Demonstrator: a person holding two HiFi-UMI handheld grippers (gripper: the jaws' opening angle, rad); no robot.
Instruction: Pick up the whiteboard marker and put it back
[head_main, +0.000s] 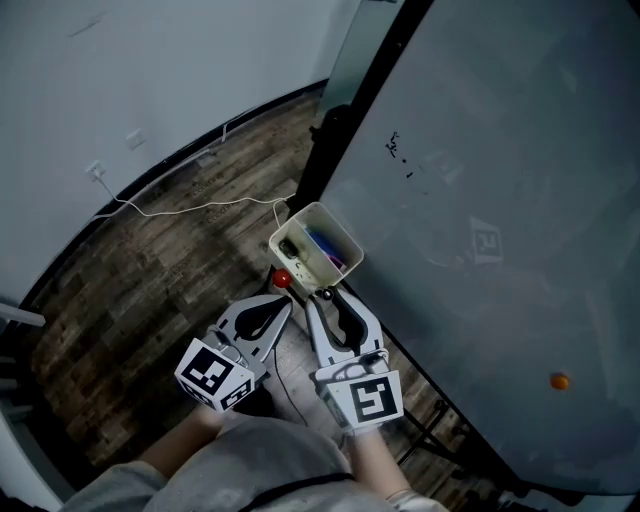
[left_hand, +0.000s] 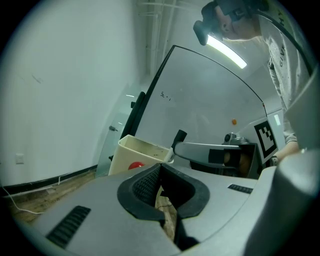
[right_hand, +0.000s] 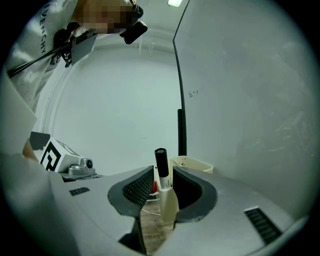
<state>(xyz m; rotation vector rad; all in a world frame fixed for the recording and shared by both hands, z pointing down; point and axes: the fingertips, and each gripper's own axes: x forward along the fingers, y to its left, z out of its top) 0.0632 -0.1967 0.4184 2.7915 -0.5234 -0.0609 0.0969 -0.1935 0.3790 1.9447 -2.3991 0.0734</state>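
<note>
- A room with a dark plank floor (head_main: 150, 290) and a pale wall. A white cable (head_main: 200, 207) trails across the planks.
- One large whiteboard (head_main: 500, 200) leans through the right half of the head view. It carries a few small black marks (head_main: 398, 150) and one orange dot (head_main: 560, 381).
- One cream holder box (head_main: 300, 225) sits at the board's dark lower edge, open side up. Coloured pens lie inside; their number cannot be told.
- One red round thing (head_main: 282, 279) shows just below the box.
- Two claws, each with one marker cube, lie side by side just short of the box.
- The right claw (head_main: 322, 298) is pinching the one whiteboard marker (right_hand: 161, 170) by its white barrel, between the ribbed pads.
- The marker's long axis runs on from the jaws. Its black cap pokes out past the tips and points up in the right gripper view.
- In the left gripper view the cap end sits just beside the box's near rim, aimed toward it.
- The left claw (left_hand: 161, 169) is pressed together at the tips with nothing between the jaws. It lies close to the right claw, just under the red thing.
- Open floor spreads to the left of the claws. On the right, the board's edge runs close along the right claw.
</note>
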